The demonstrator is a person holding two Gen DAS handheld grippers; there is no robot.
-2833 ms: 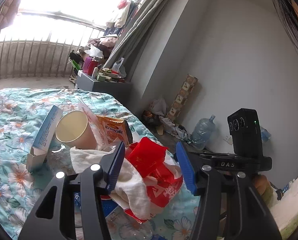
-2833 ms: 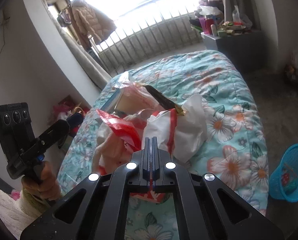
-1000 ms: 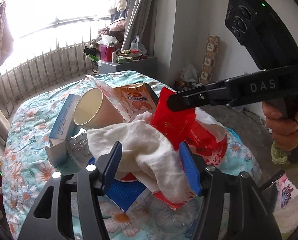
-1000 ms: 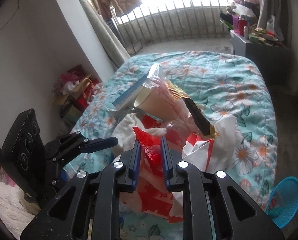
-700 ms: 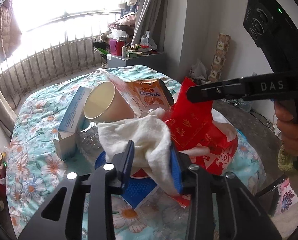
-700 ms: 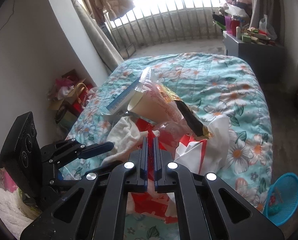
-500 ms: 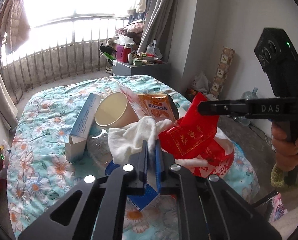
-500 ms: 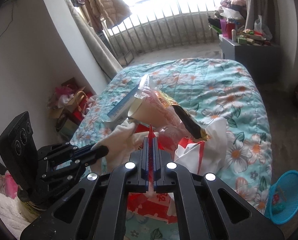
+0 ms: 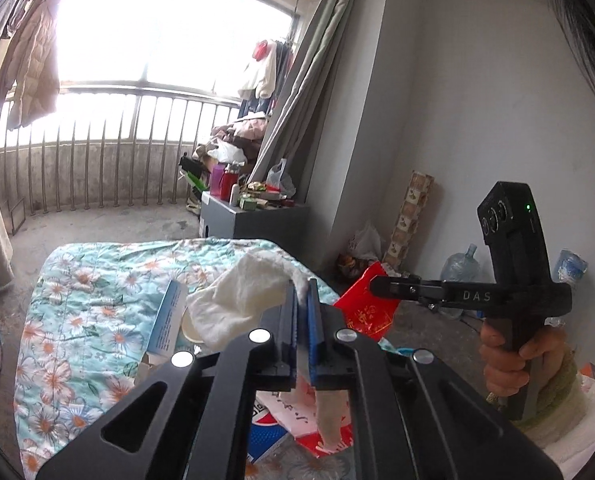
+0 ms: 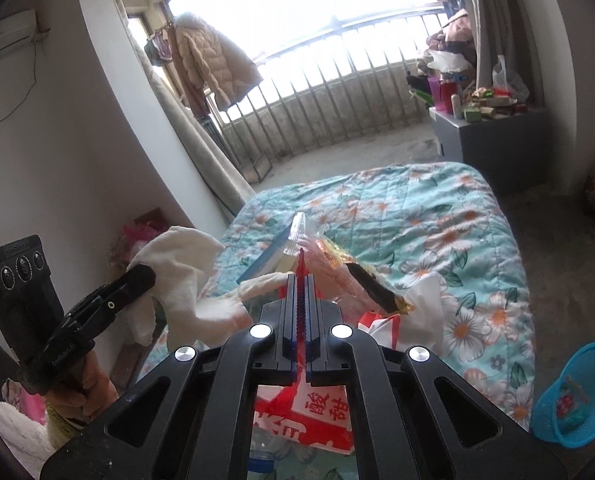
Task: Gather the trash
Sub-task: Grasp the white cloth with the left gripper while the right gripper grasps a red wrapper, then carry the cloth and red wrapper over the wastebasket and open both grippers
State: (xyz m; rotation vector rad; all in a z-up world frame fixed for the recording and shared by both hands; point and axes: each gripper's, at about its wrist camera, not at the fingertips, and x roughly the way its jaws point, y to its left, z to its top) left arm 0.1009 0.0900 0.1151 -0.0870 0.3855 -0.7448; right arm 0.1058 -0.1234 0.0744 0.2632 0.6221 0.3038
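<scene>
My left gripper [image 9: 302,294] is shut on a white cloth [image 9: 241,300] and holds it lifted above the trash pile; the cloth [image 10: 177,268] also shows hanging from it in the right wrist view. My right gripper [image 10: 302,280] is shut on a red wrapper [image 10: 300,276], seen edge-on between its pads; the wrapper [image 9: 367,312] shows in the left wrist view at the right gripper's tip. The pile on the floral quilt [image 10: 437,216] holds a paper cup [image 9: 191,326], a blue-white box [image 9: 167,318], an orange snack bag [image 10: 337,258] and a red-white bag [image 10: 317,404].
A blue basket [image 10: 573,392] with some trash stands on the floor at the quilt's right edge. A grey cabinet [image 10: 497,140] loaded with clutter stands beyond the bed. Water jugs [image 9: 459,276] stand by the wall. Balcony railing [image 9: 97,152] is behind.
My left gripper closed on the white cloth and lifted it off the pile. My right gripper closed on the red wrapper and raised it too. Both have pulled back from the pile.
</scene>
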